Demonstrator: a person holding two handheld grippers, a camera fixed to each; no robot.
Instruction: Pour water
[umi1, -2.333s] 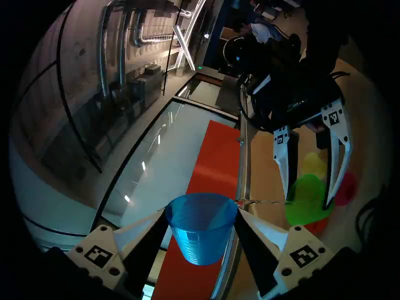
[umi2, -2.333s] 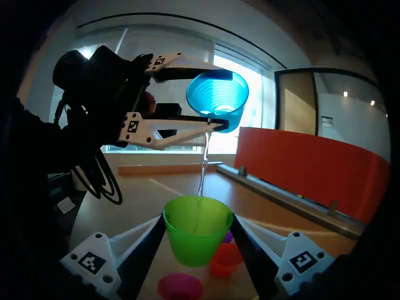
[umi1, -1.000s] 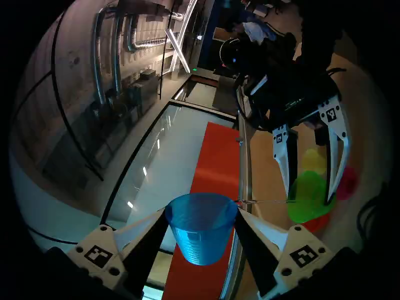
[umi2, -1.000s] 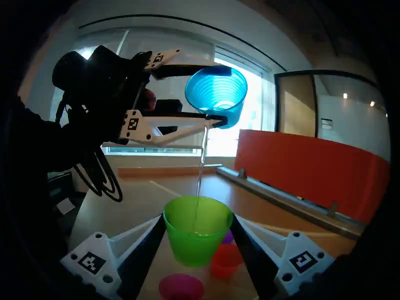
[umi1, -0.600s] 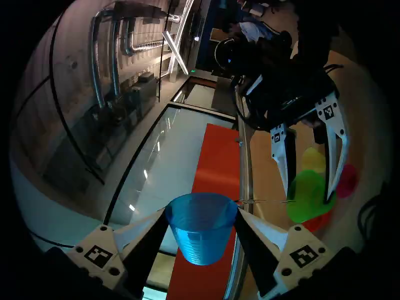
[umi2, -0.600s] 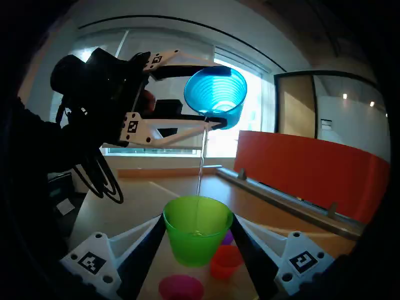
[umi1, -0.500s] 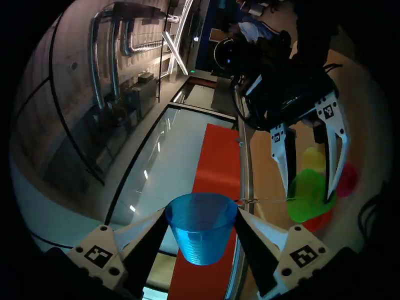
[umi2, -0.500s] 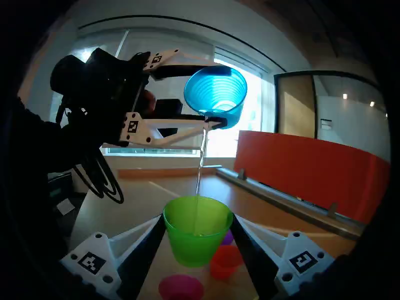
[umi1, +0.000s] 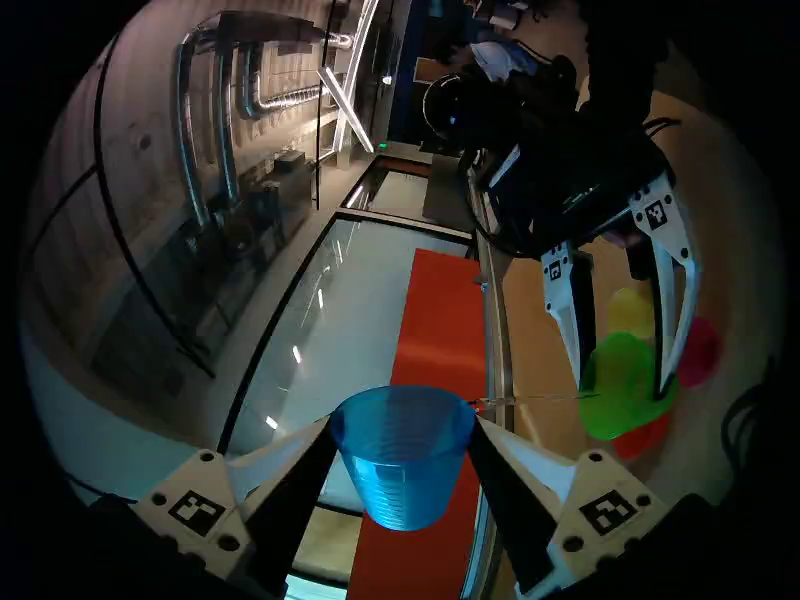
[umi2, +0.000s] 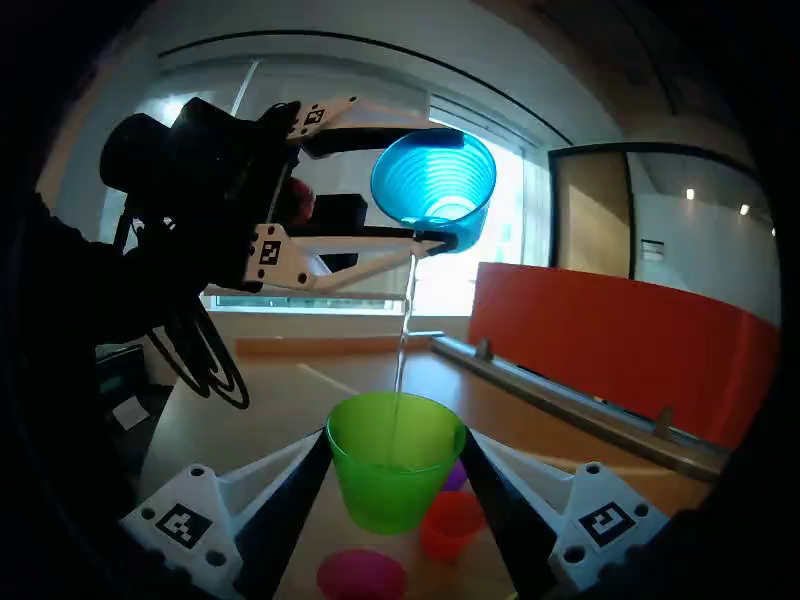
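Two hand-held grippers were at work, each clamped on a cup. In the left gripper view, the left gripper (umi1: 402, 425) had both fingers pressed against the sides of the blue cup (umi1: 403, 470), which was tipped over so that a thin stream of water (umi1: 530, 398) left its rim. In the right gripper view, the right gripper (umi2: 397, 435) held the green cup (umi2: 395, 480) upright between its two fingers, directly below the blue cup and well apart from it, above the wooden table (umi2: 300, 400). The stream fell into the green cup's mouth. An orange cup (umi2: 450, 520) and a pink cup (umi2: 360, 577) stood on the table just beyond the green one, with a small purple cup (umi2: 455, 475) partly hidden behind it. A red partition (umi2: 620, 330) ran along the table's far edge. Compared with the frames from 2.3 s to 0.5 s before, both grips were unchanged and the stream was still unbroken. The blue cup had kept nearly the same place and tilt. The backdrop in the left gripper view had shifted slightly. Whether the water level in the green cup had risen could not be judged.
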